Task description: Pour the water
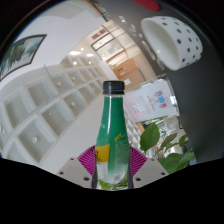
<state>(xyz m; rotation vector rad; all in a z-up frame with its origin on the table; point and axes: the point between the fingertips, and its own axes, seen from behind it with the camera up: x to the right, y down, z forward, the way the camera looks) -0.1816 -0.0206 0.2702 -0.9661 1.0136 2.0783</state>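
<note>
Gripper view: gripper (112, 172) clamped on green bottle (113, 135), w/ both pink pads pressing its lower body. Bottle sits upright btwn fingers, long axis vertical, cap on top, so pouring needs tipping.

The gripper (113, 165) reaches forward and is tilted, so the room ahead looks slanted. Its two fingers (82, 168) enter from below, dark with pale edges, each with a magenta pad (101, 154) on its inner face. Both pads press on the sides of a green bottle (113, 135), which stands upright between them.
</note>
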